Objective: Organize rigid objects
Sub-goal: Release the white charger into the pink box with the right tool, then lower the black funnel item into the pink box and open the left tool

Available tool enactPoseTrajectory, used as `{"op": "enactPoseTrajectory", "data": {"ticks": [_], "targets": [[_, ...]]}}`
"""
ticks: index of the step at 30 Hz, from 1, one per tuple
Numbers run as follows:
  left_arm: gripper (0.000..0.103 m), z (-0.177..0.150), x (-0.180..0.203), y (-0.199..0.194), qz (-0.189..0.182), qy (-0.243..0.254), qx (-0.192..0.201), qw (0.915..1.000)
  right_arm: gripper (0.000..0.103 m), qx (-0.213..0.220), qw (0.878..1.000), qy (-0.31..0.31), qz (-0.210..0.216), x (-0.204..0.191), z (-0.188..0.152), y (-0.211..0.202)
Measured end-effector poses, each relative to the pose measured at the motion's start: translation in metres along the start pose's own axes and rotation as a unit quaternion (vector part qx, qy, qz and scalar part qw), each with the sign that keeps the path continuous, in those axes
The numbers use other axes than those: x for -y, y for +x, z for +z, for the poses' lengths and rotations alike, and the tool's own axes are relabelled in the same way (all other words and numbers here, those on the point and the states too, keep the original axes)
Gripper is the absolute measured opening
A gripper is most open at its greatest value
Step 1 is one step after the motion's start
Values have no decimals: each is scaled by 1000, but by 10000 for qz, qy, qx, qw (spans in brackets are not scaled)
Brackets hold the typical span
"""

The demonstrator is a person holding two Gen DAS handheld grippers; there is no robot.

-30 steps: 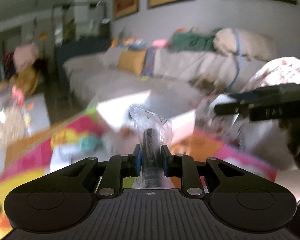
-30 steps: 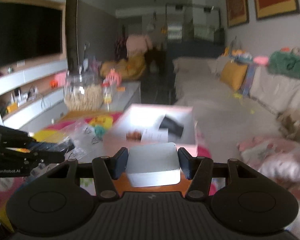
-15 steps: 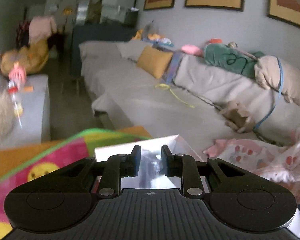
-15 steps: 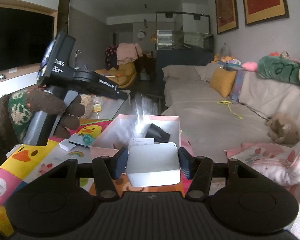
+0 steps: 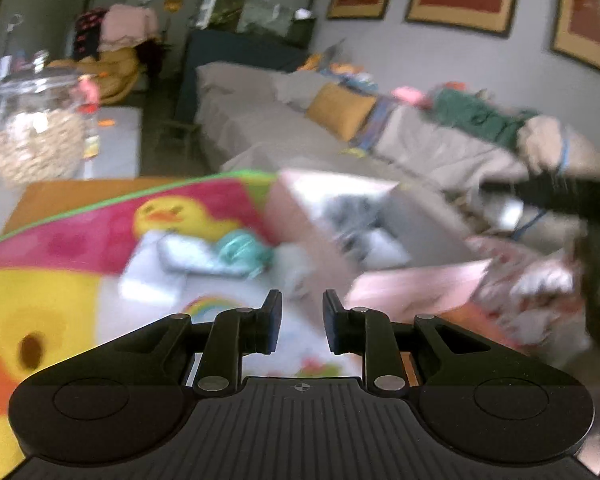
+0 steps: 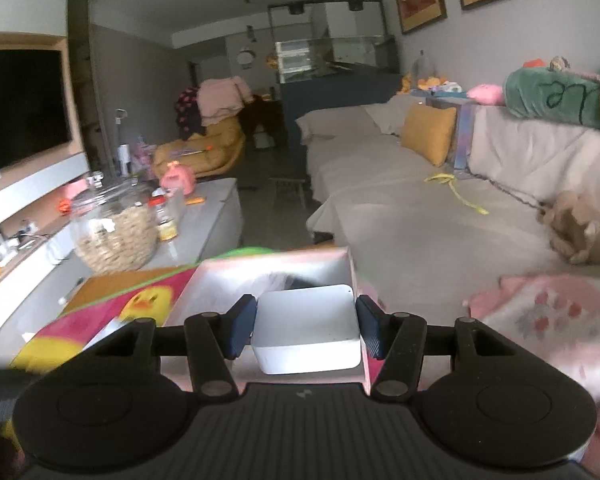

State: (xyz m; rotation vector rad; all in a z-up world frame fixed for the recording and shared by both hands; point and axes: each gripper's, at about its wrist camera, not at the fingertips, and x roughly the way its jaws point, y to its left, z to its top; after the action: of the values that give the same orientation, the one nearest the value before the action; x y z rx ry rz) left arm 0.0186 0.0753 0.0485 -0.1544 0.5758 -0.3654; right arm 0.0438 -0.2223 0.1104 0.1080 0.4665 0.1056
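Observation:
My right gripper (image 6: 306,328) is shut on a white square box (image 6: 306,326) and holds it over the near end of the pink storage box (image 6: 276,266). My left gripper (image 5: 298,326) is open and empty, low over the duck-print mat (image 5: 72,240) just left of the pink storage box (image 5: 300,236). A clear bag with a dark object (image 5: 352,216) lies inside that box, blurred. A teal item (image 5: 242,250) and a flat pale packet (image 5: 188,258) lie on the mat ahead of the left gripper.
A glass jar of nuts (image 6: 114,232) stands on the grey low table (image 6: 204,216) beyond the mat. A covered sofa (image 6: 420,208) with cushions and plush toys runs along the right. The right gripper's handle (image 5: 560,196) shows at the right of the left wrist view.
My left gripper let go of the clear bag with the dark object into the pink box, opened, and pulled back left over the mat. My right gripper moved the white box over the pink box.

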Motion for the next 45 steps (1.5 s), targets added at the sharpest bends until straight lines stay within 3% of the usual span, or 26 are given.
{"op": "enactPoseTrajectory", "data": {"ticks": [4, 9, 18, 21, 28, 31, 37, 39, 40, 45], "targets": [[24, -11, -25, -4, 356, -161, -99, 9992, 61, -269, 9996, -31, -65, -12, 12, 33], [24, -15, -46, -6, 521, -565, -30, 9970, 64, -384, 9981, -451, 145, -37, -15, 28], [24, 2, -39, 6, 201, -605, 84, 9979, 63, -476, 9872, -1490, 310, -74, -76, -9], [24, 9, -33, 17, -100, -618, 33, 9980, 63, -551, 9862, -1505, 405, -74, -86, -16], [23, 31, -23, 55, -412, -671, -110, 9968, 63, -733, 9866, -1411, 359, -64, -106, -18], [23, 52, -21, 73, -477, -706, -2, 9964, 64, -855, 9869, -1313, 397, -58, -112, -17], [23, 85, -19, 147, 143, -117, -603, 9980, 63, -968, 9869, -1207, 458, -54, -121, -13], [23, 80, -22, 158, 3, -135, -813, 9966, 63, -967, 9869, -1203, 475, -53, -121, -14], [18, 75, -25, 156, -105, -157, -774, 9968, 63, -962, 9868, -1210, 479, -52, -120, -14], [18, 48, -23, 134, -499, 251, -773, 9954, 63, -1016, 9860, -1162, 634, -53, -118, -9]]}}
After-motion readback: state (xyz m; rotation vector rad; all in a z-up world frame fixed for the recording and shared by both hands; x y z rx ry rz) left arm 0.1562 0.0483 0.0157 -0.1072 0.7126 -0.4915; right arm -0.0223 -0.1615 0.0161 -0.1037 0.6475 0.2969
